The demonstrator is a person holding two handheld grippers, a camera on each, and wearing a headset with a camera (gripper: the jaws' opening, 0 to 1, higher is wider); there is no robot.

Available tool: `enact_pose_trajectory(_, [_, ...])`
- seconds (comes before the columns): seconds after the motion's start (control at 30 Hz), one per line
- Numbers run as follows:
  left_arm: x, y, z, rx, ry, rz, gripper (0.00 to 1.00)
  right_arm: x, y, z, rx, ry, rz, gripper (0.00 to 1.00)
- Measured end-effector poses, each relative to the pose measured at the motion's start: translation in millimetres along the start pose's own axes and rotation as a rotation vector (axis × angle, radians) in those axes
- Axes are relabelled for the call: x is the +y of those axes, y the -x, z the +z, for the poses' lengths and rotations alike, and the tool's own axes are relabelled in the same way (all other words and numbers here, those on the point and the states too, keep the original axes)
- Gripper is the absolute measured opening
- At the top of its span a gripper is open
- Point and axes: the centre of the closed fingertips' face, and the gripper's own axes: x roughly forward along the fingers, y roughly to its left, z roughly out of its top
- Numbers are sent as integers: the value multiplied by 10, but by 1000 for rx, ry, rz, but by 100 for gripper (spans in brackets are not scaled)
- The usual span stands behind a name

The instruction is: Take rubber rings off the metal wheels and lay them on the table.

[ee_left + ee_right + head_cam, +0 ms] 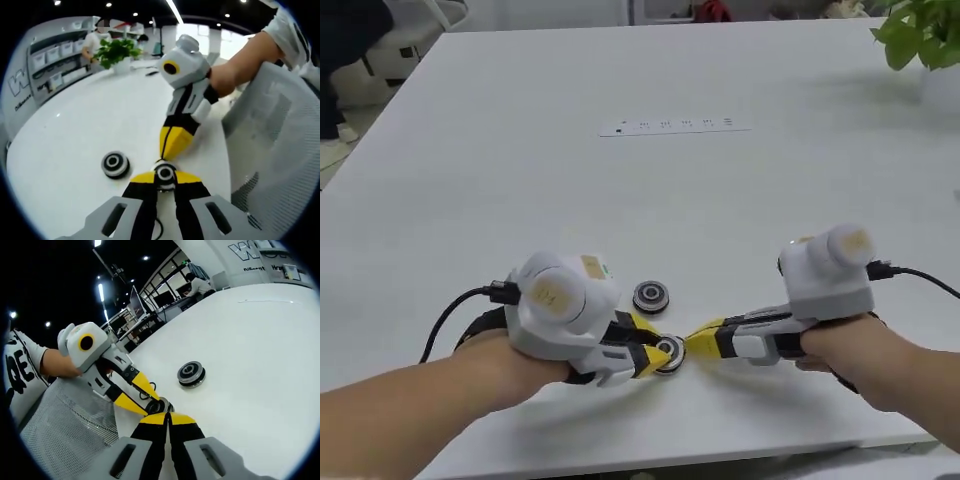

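Left gripper clamps a metal wheel steady, apparently so the right gripper, jaws pressed together, can pry its rubber ring.

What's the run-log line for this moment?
left claw shut on wheel | right claw shut, tips at that wheel's rim | second wheel on table, rubber ring on

Two wheels; two grippers; one power strip.
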Motion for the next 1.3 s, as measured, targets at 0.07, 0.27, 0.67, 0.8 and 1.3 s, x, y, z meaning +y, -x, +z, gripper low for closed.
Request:
enact_pose_trajectory(0.07, [4, -2, 1, 1, 2, 4, 12, 20, 2, 0, -1, -1, 1, 0])
enact_pose_trajectory(0.27, [11, -9, 3, 7, -4, 13, 12, 55, 5, 16, -5, -5, 10, 0])
enact_pose_trajectory(0.67, [15, -10, 1, 17, -8, 23, 12, 125, 7, 26, 1, 2, 25, 0])
enact_pose_trajectory(0.8, [17, -12, 0, 19, -8, 24, 12, 126, 1, 31, 3, 4, 34, 0])
enact_pose_trajectory(1.3, [24, -17, -6, 7, -10, 30, 12, 240, -77, 51, 26, 63, 100, 0])
